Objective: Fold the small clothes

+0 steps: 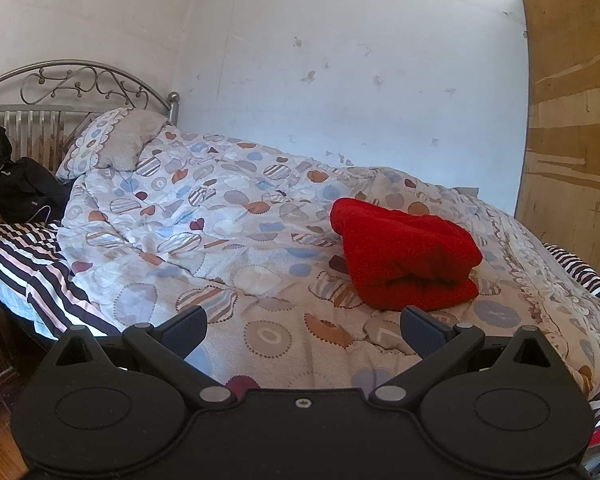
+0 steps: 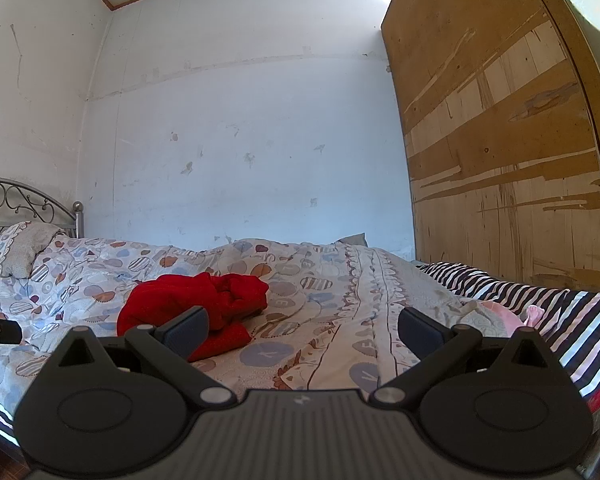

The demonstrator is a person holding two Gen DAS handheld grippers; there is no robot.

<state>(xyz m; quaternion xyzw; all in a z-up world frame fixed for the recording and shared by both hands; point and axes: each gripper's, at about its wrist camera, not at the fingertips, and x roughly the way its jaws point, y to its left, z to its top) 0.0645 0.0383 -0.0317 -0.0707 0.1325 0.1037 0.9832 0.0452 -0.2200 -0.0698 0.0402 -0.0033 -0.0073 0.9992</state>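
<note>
Your left tool (image 1: 303, 330) and right tool (image 2: 303, 328) both stand wide apart, holding nothing. The bunched red fleece garment (image 1: 404, 256) lies on the soft patterned quilt (image 1: 204, 232) of the bed. If you pinch deep, you may catch the quilt too.

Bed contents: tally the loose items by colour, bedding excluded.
Red: 1, the red garment bundled on the patterned quilt
Black: 1, the black bag by the headboard
Pink: 1, a pink item at the quilt's edge, kind unclear
Total: 3
</note>
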